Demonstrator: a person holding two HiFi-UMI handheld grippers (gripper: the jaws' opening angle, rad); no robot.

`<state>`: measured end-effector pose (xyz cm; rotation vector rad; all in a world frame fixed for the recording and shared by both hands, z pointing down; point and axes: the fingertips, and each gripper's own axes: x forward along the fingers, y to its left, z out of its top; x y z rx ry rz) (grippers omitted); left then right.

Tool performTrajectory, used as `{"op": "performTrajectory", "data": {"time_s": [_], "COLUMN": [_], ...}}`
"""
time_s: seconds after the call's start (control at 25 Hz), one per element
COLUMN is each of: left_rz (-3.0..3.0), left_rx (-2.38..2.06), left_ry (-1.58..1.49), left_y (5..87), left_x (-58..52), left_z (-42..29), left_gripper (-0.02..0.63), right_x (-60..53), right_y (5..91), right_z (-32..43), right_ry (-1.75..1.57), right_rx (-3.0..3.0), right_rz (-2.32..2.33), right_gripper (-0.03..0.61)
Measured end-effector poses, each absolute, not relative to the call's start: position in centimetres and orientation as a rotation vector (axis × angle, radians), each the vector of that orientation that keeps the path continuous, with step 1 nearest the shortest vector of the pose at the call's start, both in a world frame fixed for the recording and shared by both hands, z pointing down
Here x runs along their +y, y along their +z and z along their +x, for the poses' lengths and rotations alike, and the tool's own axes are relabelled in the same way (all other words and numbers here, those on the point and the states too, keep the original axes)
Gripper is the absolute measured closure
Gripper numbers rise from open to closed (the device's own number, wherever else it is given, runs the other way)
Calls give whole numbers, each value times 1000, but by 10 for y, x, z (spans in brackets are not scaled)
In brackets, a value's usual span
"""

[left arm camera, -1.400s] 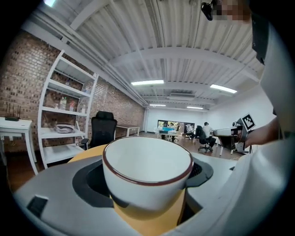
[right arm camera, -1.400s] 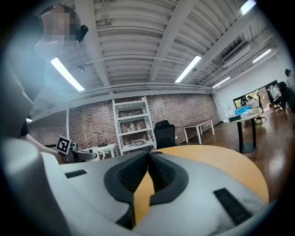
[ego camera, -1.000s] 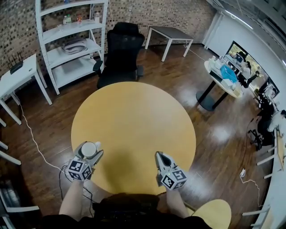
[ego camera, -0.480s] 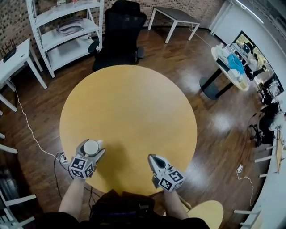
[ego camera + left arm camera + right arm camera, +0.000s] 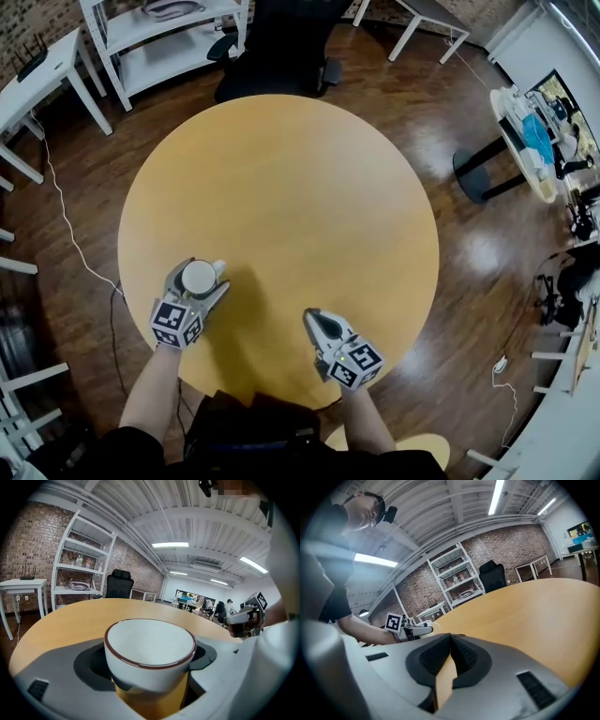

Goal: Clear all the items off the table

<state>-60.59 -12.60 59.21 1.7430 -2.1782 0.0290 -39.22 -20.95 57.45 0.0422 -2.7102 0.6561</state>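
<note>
- Where the round yellow table (image 5: 281, 178) comes nearest the person's body, the left gripper (image 5: 200, 284) stands over its near-left part, with its jaws spread wide and closed on 1 cup (image 5: 199, 275).
- Cup: white with a thin dark red-brown rim, upright, the interior plain white. The left gripper view shows it seated between the 2 jaws with its sides against the dark pads and yellow tabletop visible beneath it. Whether its base touches the table I cannot tell.
- Right gripper (image 5: 313, 322): over the near-right part of the table, well apart from the cup, pointing toward the table's middle. The right gripper view shows its 2 jaws pressed together tip to tip.
- Marker cubes: 1 on each gripper, at the end nearest the person, with black-and-white squares facing up.
- Forearms: 2, bare, entering from the bottom edge of the head view, 1 behind each gripper.
- Table surface: plain yellow, with the shadows of both grippers falling on it.
- Black office chair (image 5: 281, 47): at the far side of the table, on the dark wooden floor (image 5: 450, 244).
- White shelf unit (image 5: 173, 61): far left, just beside the chair.
- White side table (image 5: 42, 70): further left, near the shelf unit.
</note>
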Motion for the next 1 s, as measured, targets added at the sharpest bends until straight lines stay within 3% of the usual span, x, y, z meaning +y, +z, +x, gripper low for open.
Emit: {"op": "performTrajectory", "data": {"time_s": [0.36, 1.0], "left_rz": [1742, 1708], "left_rx": [-2225, -2340], "left_ry": [15, 29], "left_y": [599, 601], "left_x": [-155, -155], "left_z": [-622, -616], "left_gripper": [198, 196], "right_x": [-220, -217], "right_y": [594, 597], "right_z": [-409, -428], "right_ry": [312, 270], "right_rx": [-2650, -2627], "right_rz": [-103, -118], "right_gripper": [574, 574]}}
